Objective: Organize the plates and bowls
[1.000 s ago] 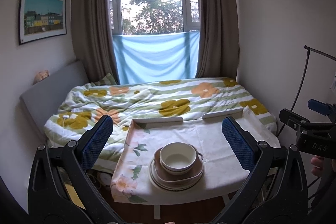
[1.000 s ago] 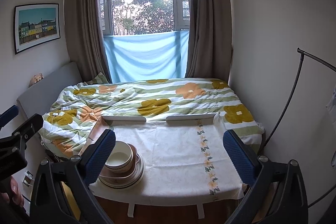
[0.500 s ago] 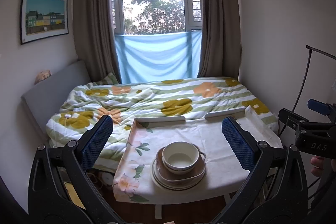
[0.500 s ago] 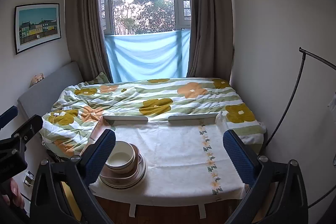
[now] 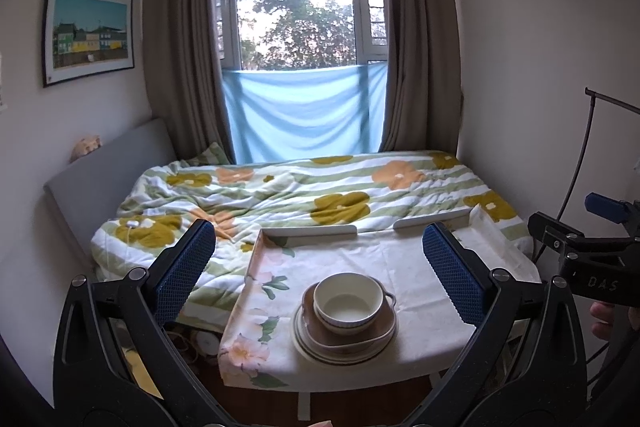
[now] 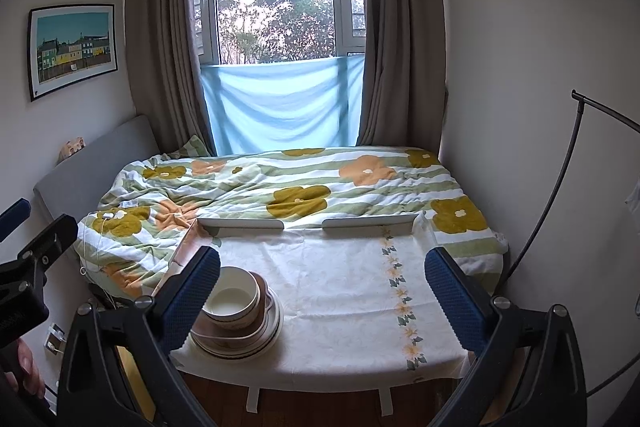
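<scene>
Glossy cream bowl (image 5: 346, 303) sits nested in a brown handled dish (image 5: 384, 327), both on stacked round plates (image 5: 312, 345) with dark rim lines, near the front-left edge of the counter (image 5: 404, 267), which is draped in floral cloth. Left tool (image 5: 320, 271) and right tool (image 6: 322, 287) hang above, knurled blue pads spread wide, gripping nothing. From the right wrist camera a pad hides part of the stack, so the plate count is unclear
</scene>
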`<state>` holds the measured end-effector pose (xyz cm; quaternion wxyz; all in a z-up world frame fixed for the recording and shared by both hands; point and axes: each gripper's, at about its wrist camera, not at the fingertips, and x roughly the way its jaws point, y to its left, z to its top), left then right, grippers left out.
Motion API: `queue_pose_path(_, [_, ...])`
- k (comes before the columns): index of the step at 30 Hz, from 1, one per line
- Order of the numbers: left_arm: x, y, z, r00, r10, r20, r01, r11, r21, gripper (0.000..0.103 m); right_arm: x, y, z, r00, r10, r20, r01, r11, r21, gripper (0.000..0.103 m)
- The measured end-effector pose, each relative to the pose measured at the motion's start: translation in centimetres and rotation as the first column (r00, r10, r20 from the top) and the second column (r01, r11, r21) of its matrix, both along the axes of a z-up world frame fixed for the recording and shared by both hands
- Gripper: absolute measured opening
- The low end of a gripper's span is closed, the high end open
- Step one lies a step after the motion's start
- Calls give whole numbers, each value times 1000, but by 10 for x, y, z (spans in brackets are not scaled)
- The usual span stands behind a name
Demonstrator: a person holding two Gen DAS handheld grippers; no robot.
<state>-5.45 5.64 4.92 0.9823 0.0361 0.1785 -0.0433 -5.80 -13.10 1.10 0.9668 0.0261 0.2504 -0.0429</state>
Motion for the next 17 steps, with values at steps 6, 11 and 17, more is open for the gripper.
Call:
queue_pose_path(6, [0,-2,0,1000,21,8,-21,1000,16,103,0,2,-1,1000,-1,-1,1,1000,-1,102])
queue_pose_path(11, [1,0,-3,999,30,10,-30,999,11,103,0,2,-1,1000,1,-3,0,1000,3,102])
queue_pose_path(17, [7,0,-4,999,36,16,-36,999,16,103,7,8,-5,1000,3,-22,-3,1000,9,102])
